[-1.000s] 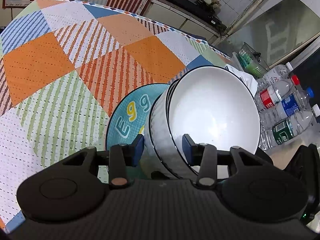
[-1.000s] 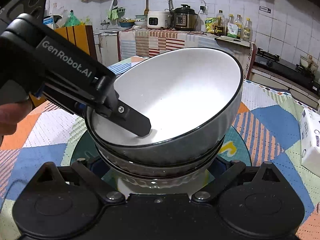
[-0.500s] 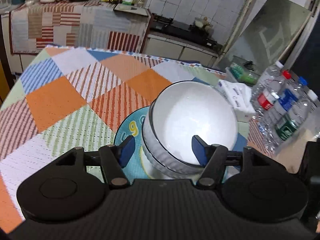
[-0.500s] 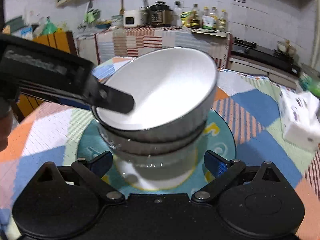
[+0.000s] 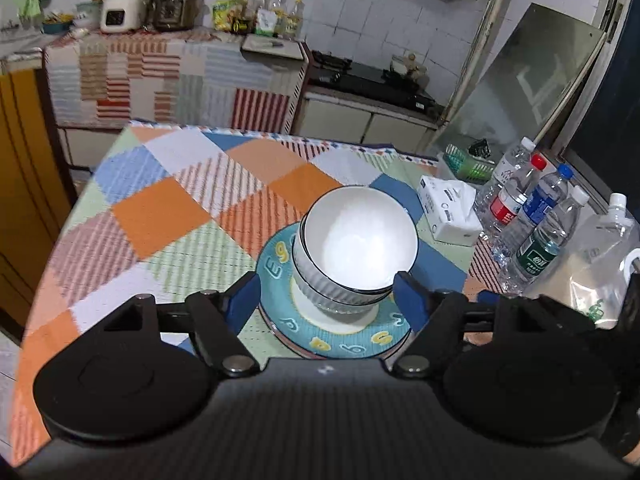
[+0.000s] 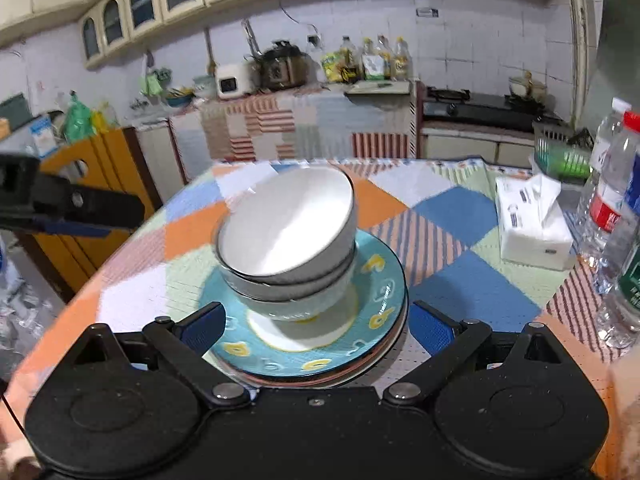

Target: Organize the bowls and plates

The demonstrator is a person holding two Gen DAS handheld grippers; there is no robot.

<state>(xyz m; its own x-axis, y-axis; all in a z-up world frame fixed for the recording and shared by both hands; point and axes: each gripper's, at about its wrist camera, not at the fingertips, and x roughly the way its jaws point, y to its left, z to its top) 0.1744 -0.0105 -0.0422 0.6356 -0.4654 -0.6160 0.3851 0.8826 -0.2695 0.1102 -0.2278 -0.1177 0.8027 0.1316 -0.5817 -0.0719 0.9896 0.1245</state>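
- Our left gripper (image 5: 326, 300) stands open, its blue pads well apart, nothing pressed between them; its jaws have just been opening, and the bowls show in the gap beyond the pads without touching them.
- Our right gripper (image 6: 316, 326) is open too, blue pads spread wide on either side of the plate's near edge, holding nothing.
- Straight ahead of both grippers and below them sits the stack of bowls (image 5: 352, 252): white inside, dark rims, ribbed grey-white outside. We count at least two nested; the top bowl (image 6: 286, 226) sits tilted in the one under it, its mouth tipped toward the left gripper.
- The bowls rest on the blue plate (image 5: 280, 270) with yellow and white letters. From the right gripper's view a further rim shows under this plate at its near edge, so it lies on at least one more plate (image 6: 384, 346).
- The stack stands on the table (image 5: 160, 208), which is covered by a patchwork cloth of orange, blue, green and striped squares.
- In the right gripper's view the left gripper's finger (image 6: 100, 210) reaches in from the left, apart from the bowls.
- To the right of both grippers, past the plate, lie a white tissue box (image 5: 448, 212) and a cluster of water bottles (image 5: 532, 220) near the table's edge.
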